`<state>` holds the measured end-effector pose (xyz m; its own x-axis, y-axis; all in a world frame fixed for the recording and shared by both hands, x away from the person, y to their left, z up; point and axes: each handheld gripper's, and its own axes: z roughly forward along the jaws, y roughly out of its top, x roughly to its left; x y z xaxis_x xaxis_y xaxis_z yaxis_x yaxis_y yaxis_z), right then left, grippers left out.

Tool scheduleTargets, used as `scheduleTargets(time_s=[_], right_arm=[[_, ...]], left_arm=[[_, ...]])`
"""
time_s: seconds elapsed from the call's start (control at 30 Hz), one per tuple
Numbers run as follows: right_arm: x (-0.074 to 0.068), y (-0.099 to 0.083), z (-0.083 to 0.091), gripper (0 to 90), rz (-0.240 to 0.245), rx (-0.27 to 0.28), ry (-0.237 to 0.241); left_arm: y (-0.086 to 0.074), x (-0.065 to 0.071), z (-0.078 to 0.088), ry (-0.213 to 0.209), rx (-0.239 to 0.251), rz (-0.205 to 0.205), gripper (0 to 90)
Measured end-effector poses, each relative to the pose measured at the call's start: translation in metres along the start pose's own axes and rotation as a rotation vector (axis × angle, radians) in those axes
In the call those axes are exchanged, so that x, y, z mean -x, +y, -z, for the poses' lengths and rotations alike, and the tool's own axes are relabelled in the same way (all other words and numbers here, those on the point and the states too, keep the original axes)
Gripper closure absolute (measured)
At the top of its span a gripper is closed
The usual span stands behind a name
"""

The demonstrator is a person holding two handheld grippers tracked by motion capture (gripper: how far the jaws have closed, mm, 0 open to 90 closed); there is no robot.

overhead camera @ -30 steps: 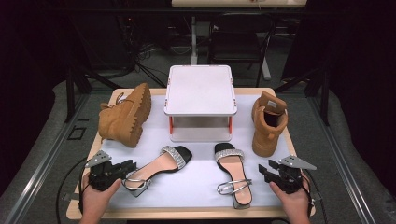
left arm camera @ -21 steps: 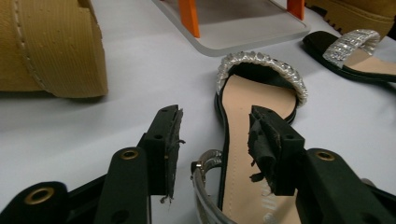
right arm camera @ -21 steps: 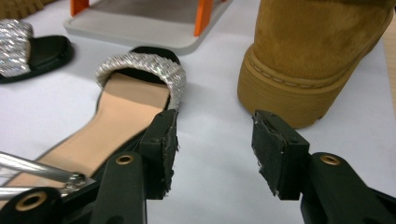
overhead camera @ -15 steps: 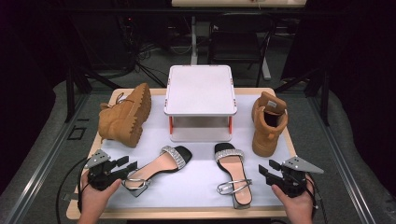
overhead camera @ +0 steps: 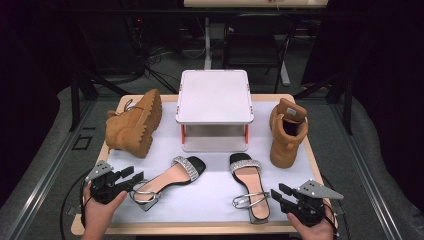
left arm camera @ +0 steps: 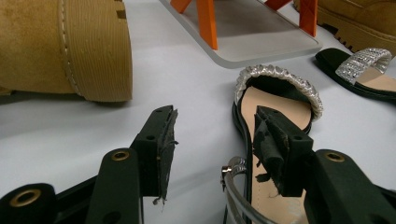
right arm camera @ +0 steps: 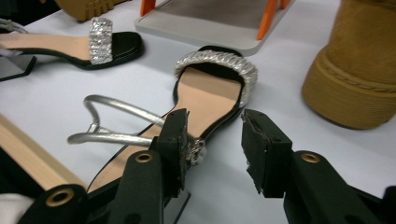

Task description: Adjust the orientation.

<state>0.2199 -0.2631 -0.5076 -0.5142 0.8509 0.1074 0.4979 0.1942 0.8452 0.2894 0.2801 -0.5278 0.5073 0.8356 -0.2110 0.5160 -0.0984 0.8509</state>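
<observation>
Left claw (overhead camera: 131,176) and right claw (overhead camera: 278,193): matte black bodies, brass-ringed screw holes, frayed black pads (left arm camera: 265,140), grey three-cornered top plates, black trailing cables. Hands were bare, no sleeves visible.

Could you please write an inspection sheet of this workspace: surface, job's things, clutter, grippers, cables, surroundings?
Surface: white mat on a wooden table, flat.
Job's things: left sandal and right sandal lie near the front edge, toes pointing away.
Clutter: left boot on its side; right boot upright; white stand with orange legs at the back.
Grippers: left gripper, jaws have just been opening, one jaw over the sandal's heel, not gripping. Right gripper, jaws have just been closing beside the right sandal's edge, nothing pressed.
Cables: black cable trails from the left gripper.
Surroundings: dark; grey floor, metal frames.
</observation>
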Motion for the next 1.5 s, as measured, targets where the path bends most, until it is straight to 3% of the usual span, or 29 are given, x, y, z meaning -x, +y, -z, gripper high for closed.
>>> scheduleTargets(time_s=[0.17,0.27,0.4,0.5,0.77,1.07,1.5], right_arm=[[-0.002,-0.006,-0.008,60.4,0.029,-0.041,0.026],[-0.003,-0.008,-0.011,59.9,0.039,-0.038,0.044],[-0.002,-0.008,-0.012,59.6,0.019,-0.025,0.079],[-0.005,-0.007,-0.012,57.8,0.037,-0.018,0.104],[-0.011,-0.005,-0.022,58.9,0.057,-0.039,0.095],[-0.005,-0.003,-0.026,79.7,0.056,-0.051,0.061],[-0.006,-0.003,-0.025,80.2,0.065,-0.048,0.036]], left_arm=[[-0.001,0.0,-0.001,-0.005,0.002,0.01,48.6],[-0.001,0.001,-0.002,-0.009,-0.006,0.011,48.4],[-0.001,0.002,-0.002,-0.004,-0.005,0.005,48.1],[-0.001,0.001,-0.002,-0.002,-0.01,0.007,47.9],[-0.003,0.0,0.001,0.005,0.005,0.023,47.8],[-0.003,-0.001,0.0,0.007,-0.001,0.028,47.8],[-0.003,-0.002,0.001,0.007,-0.005,0.028,47.8]])
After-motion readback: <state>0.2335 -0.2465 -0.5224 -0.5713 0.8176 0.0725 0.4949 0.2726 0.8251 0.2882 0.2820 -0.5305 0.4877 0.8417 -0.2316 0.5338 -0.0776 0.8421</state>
